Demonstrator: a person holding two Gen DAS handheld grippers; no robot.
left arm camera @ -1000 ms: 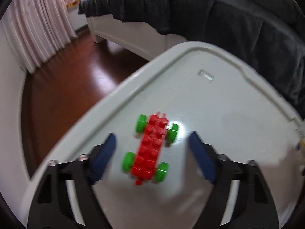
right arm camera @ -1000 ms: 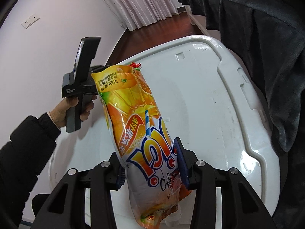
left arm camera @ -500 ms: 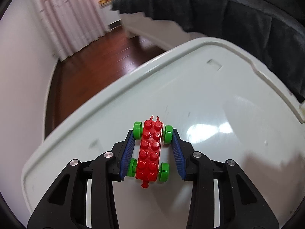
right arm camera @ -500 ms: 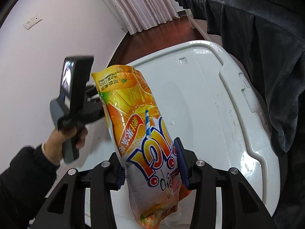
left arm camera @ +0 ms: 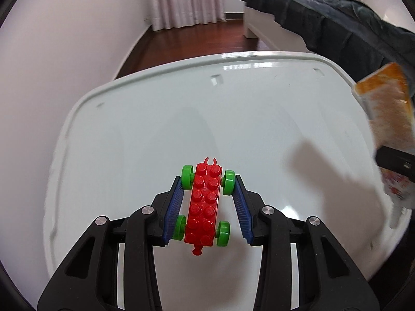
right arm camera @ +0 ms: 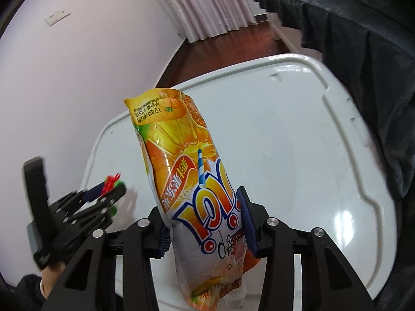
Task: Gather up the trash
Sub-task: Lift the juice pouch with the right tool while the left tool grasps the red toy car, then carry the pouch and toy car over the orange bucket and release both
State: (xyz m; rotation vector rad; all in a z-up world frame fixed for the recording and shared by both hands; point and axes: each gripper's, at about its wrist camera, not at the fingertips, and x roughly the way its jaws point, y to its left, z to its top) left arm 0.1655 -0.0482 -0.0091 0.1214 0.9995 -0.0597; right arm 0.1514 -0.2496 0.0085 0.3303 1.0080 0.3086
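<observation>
My left gripper (left arm camera: 207, 204) is shut on a red brick toy car (left arm camera: 205, 203) with green wheels and holds it above the white lid (left arm camera: 181, 119). The blue pads press on the wheels. In the right wrist view the left gripper (right arm camera: 103, 189) shows at the lower left with the car (right arm camera: 112, 181) in it. My right gripper (right arm camera: 205, 220) is shut on an orange juice pouch (right arm camera: 186, 171), held upright with its print upside down. The pouch also shows at the right edge of the left wrist view (left arm camera: 386, 114).
The white lid (right arm camera: 298, 142) of a plastic bin lies below both grippers. A bed with a dark blanket (left arm camera: 337, 23) stands to the right. A white wall (right arm camera: 64, 77) is on the left, with dark wood floor (left arm camera: 186, 44) and pink curtains (left arm camera: 181, 0) beyond.
My left gripper closed on the toy car and lifted it, swinging to face along the lid. The right gripper kept its hold on the pouch and shifted slightly.
</observation>
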